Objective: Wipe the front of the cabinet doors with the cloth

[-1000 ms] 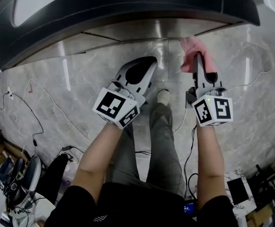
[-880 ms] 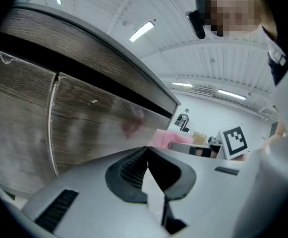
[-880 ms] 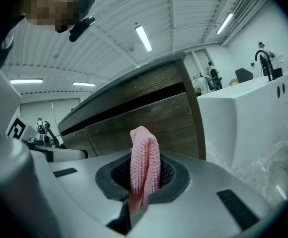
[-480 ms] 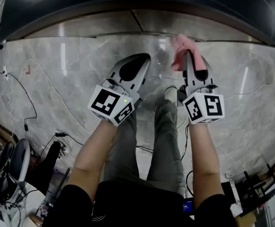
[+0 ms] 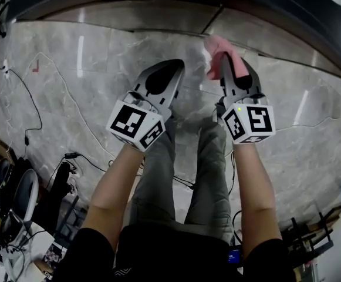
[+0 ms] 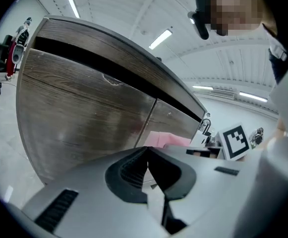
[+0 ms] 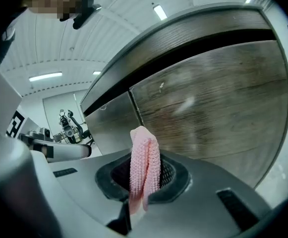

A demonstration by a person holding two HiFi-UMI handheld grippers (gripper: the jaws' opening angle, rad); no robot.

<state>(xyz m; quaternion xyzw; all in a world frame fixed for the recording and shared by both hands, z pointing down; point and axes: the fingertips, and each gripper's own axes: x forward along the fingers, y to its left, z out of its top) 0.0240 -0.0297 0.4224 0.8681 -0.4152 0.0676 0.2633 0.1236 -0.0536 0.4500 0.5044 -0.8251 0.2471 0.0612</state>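
- The right tongs (image 7: 144,182) are clamped on the pink cloth (image 7: 144,155), a folded strip that stands up out of their tips.
- The left tongs (image 6: 146,150) are closed tip to tip with nothing between them, and they sit beside the right pair but apart from it.
- The wood-grain cabinet doors (image 7: 208,103) stand ahead of both tongs, with the cloth near the seam between two doors.

- Head view: high above the person's forearms, facing steeply down at the floor (image 5: 70,87); the cabinet doors (image 5: 129,13) run along its top edge.
- Left gripper view: low and close, tilted up along the left hand-held gripper (image 5: 176,65) at the doors.
- Right gripper view: mirrors it from the right hand-held gripper (image 5: 223,60); both share the door seam (image 6: 151,114) and the cloth (image 7: 144,172).
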